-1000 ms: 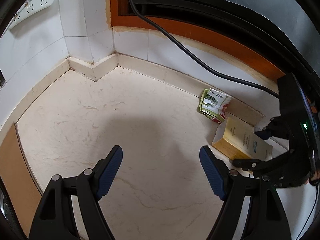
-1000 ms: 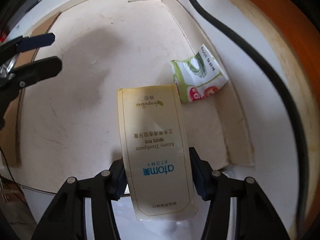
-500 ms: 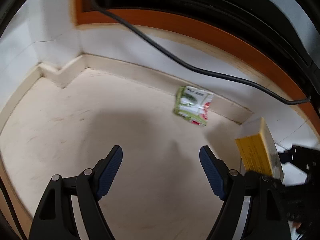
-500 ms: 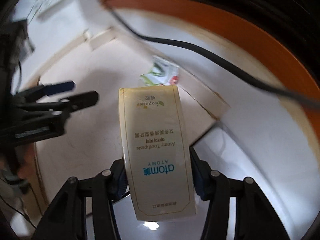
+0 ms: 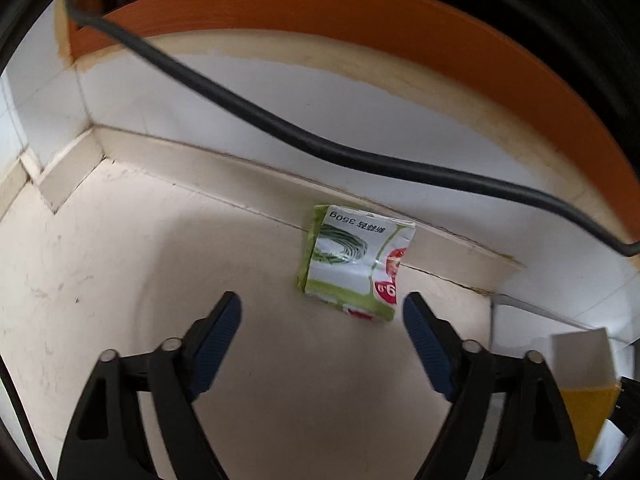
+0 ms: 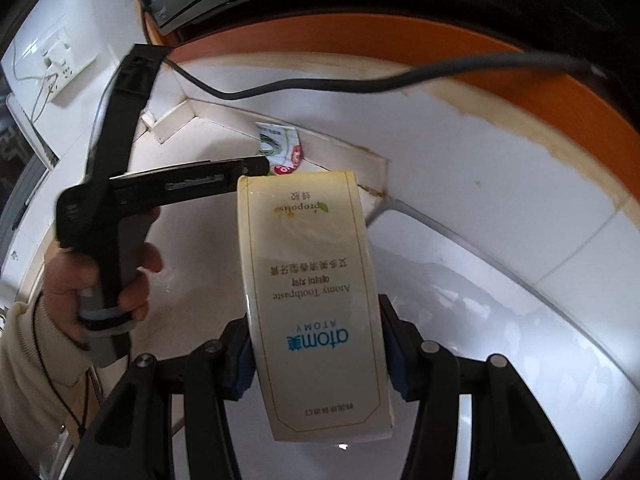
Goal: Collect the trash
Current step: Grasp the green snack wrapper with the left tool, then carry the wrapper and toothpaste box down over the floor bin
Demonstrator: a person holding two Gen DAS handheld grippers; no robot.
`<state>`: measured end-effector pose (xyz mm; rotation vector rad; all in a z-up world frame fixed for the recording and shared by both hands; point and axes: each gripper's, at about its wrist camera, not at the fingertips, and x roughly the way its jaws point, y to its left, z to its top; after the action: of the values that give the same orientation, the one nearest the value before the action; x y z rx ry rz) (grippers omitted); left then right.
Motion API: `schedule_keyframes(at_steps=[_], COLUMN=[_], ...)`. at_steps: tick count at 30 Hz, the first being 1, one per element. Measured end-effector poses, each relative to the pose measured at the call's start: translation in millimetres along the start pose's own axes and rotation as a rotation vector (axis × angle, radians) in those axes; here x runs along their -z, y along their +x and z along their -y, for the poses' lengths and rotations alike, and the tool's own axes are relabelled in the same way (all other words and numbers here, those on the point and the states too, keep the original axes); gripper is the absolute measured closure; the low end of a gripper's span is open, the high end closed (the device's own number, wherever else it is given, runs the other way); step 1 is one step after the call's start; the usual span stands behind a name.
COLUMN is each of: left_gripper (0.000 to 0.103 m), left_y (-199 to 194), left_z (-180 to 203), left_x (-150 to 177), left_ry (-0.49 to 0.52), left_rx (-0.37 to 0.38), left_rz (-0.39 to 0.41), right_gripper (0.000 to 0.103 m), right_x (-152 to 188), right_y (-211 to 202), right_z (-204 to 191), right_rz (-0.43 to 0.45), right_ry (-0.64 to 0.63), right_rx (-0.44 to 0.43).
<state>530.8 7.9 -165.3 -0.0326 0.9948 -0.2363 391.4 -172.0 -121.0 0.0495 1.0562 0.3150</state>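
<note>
Green-and-white plastic, a crumpled food packet (image 5: 352, 268), lay on the pale floor (image 5: 120, 280) against the skirting board (image 5: 224, 168), just past the tips of the left hand-held gripper (image 5: 322, 314) and toward one o'clock from them. That gripper's jaws had just been opening and stood wide, with nothing between them. The right hand-held gripper (image 6: 318, 350) was clamped on a cream toothpaste box (image 6: 316, 300), lifted clear of the floor. The packet pickup seemed the step in hand; next, the left jaws would need to straddle the packet and close.
</note>
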Motion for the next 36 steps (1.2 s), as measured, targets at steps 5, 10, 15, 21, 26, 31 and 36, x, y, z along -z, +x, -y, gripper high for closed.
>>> schedule_keyframes(at_steps=[5, 10, 15, 21, 26, 31, 36], left_gripper=[0.017, 0.017, 0.017, 0.036, 0.047, 0.049, 0.05], left_y=[16.7, 24.8, 41.6, 45.2, 39.9, 30.7, 11.8], left_z=[11.2, 20.5, 38.7, 47.5, 50.9, 43.5, 30.2], left_x=[-3.8, -9.7, -16.6, -18.0, -13.4, -2.7, 23.5], left_ry=[-0.005, -0.015, 0.021, 0.035, 0.05, 0.012, -0.013], left_rx=[-0.049, -0.088, -0.153, -0.136, -0.12, -0.112, -0.126], left_rz=[-0.003, 0.006, 0.003, 0.023, 0.024, 0.022, -0.003], right_gripper=[0.05, 0.05, 0.05, 0.05, 0.05, 0.05, 0.05], right_x=[0.5, 1.7, 9.8, 3.5, 2.4, 2.8, 7.3], right_y=[0.7, -0.4, -9.1, -2.9, -0.7, -0.3, 2.4], right_z=[2.7, 6.0, 13.4, 13.4, 13.2, 14.4, 13.7], right_rz=[0.005, 0.003, -0.004, -0.01, -0.01, -0.01, -0.021], right_ry=[0.002, 0.008, 0.01, 0.019, 0.017, 0.009, -0.01], right_rx=[0.004, -0.005, -0.005, -0.014, -0.024, -0.039, -0.054])
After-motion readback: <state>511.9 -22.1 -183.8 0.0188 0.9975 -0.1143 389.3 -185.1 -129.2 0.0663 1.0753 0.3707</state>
